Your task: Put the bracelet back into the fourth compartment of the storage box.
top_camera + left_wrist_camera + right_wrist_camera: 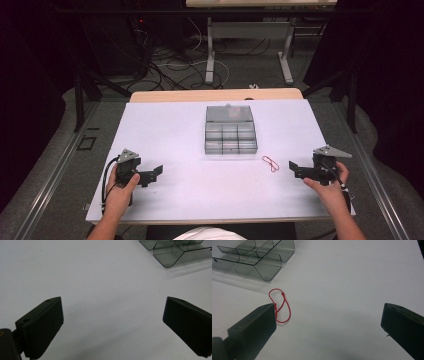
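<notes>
Both tongs, left (156,172) and right (294,168), rest spread and empty on the table (165,130). Red loop (270,163) lies flat between right tongs and box (230,130). Likely pickup: straddle one strand, close gently, avoid skidding.

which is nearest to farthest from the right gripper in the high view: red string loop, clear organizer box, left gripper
From the right gripper:
1. red string loop, just to its left
2. clear organizer box, mid-table, farther back
3. left gripper, across the table

white table (165,130) | clear compartment box (230,130) at centre-far | red string loop (270,163) just right of it
</notes>
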A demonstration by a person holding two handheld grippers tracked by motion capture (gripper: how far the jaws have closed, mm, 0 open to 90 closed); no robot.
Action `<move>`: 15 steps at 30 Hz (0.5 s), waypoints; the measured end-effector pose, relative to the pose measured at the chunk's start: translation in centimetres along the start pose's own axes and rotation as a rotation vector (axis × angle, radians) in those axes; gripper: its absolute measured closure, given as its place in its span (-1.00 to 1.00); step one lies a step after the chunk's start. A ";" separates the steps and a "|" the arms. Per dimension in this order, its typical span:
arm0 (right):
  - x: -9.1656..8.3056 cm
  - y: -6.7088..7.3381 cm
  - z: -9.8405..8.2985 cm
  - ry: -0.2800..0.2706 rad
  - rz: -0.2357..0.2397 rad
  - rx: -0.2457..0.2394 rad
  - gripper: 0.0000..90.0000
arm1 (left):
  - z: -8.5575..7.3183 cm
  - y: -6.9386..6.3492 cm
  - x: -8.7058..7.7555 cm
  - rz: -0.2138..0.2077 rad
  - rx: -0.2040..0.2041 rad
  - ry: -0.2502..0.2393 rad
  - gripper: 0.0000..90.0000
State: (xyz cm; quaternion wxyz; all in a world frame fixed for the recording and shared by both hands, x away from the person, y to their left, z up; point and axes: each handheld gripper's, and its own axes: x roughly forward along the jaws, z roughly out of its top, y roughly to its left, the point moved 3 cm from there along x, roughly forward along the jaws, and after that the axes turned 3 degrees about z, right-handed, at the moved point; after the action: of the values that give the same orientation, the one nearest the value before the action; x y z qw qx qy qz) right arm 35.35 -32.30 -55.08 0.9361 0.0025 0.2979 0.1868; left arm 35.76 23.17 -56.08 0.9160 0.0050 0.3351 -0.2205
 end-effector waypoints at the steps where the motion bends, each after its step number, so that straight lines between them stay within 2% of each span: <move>1: 0.0 0.0 0.0 0.000 0.000 0.000 -1.00 | 0.0 0.0 0.0 0.001 0.000 0.000 -0.92; 2: 0.0 0.1 0.1 0.004 0.004 -0.004 -1.00 | 0.0 0.0 -0.2 -0.010 0.002 0.016 -0.92; 9: -0.2 0.5 0.8 0.024 0.017 -0.029 -1.00 | 0.0 0.0 -0.2 -0.008 0.002 0.015 -0.92; 10: -0.3 0.7 1.1 0.029 0.020 -0.039 -1.00 | 0.0 0.0 -0.1 0.004 -0.003 -0.003 -0.91; 12: -0.3 0.8 1.2 0.031 0.021 -0.040 -1.00 | 0.0 0.0 -0.1 -0.006 0.001 0.013 -0.91; 15: -0.4 1.2 1.7 0.035 0.025 -0.065 -1.00 | 0.0 0.0 -0.1 -0.006 0.006 0.012 -0.91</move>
State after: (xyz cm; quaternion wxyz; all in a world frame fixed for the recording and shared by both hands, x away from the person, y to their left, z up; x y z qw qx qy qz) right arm 35.59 -31.12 -53.29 0.9280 -0.0276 0.3079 0.2081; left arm 35.74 23.19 -56.02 0.9133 0.0080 0.3400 -0.2240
